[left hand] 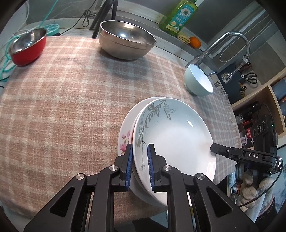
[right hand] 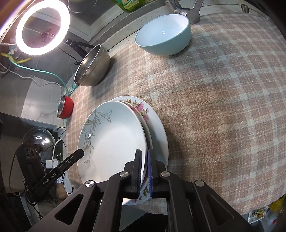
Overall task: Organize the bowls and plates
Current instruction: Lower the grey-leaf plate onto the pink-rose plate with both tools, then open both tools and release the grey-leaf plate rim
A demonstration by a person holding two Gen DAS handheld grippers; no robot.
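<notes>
**Both tongs clamp the top plate at the worktop's near edge**

The left tongs (left hand: 140, 160) pinch the left rim of the leaf-patterned plate (left hand: 175, 135), and the right tongs (right hand: 144, 169) clench its opposite rim. It sits on the flowered plate (right hand: 157, 125) at the near edge of the checked worktop (left hand: 62, 107). Farther off stand the pale blue bowl (right hand: 166, 35), steel bowl (left hand: 125, 41) and red bowl (left hand: 26, 48).

- Cloth (left hand: 62, 107): pink-and-cream plaid.
- Top plate (left hand: 178, 135): white, grey leaf sprig.
- Lower plate (right hand: 157, 128): white, pink flowers.
- Small bowl (left hand: 26, 47): red outside, steel inside.
- Big bowl (left hand: 125, 40): plain steel.
- Third bowl (right hand: 164, 33): pale blue, white inside.
- Bottle (left hand: 178, 16): green.
</notes>
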